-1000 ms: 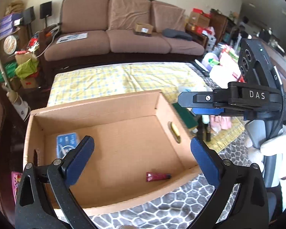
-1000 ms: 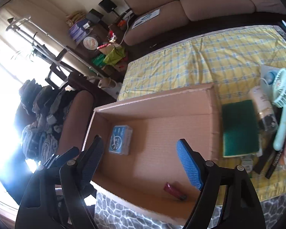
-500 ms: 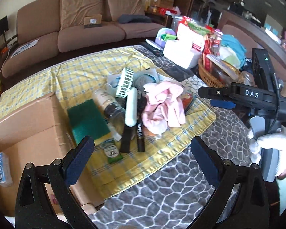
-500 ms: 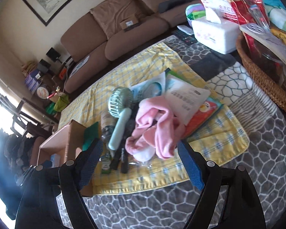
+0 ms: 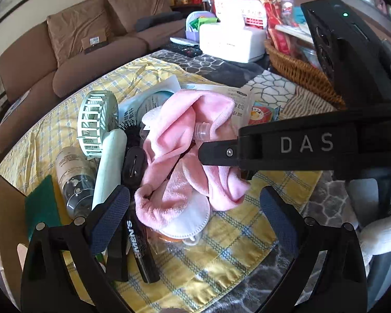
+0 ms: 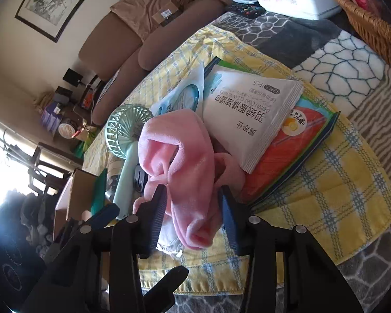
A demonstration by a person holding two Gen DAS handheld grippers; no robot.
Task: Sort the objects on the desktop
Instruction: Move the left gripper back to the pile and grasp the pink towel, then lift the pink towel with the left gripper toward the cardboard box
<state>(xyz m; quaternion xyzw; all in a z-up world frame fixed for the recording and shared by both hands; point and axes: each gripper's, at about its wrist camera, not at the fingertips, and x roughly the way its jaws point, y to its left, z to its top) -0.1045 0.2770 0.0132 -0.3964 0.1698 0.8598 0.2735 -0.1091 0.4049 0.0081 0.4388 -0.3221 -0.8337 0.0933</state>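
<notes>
Pink cloth mid-frame. Mint-green fan at left. Yellow mat with blue-grey check. Grey worktop cover with pale cobble pattern, lower right. Dark green sponge at far left. Black claw with navy pads.

- Brown sofa beyond the worktop's far edge.
- Framed picture on the wall above it.
- Wicker basket at the worktop's far right corner.
- White tissue box just beside the basket.

A crumpled pink cloth lies mid-frame atop the heap; left of it a mint fan, a bottle on its side, a green sponge; white packet upper right.
</notes>
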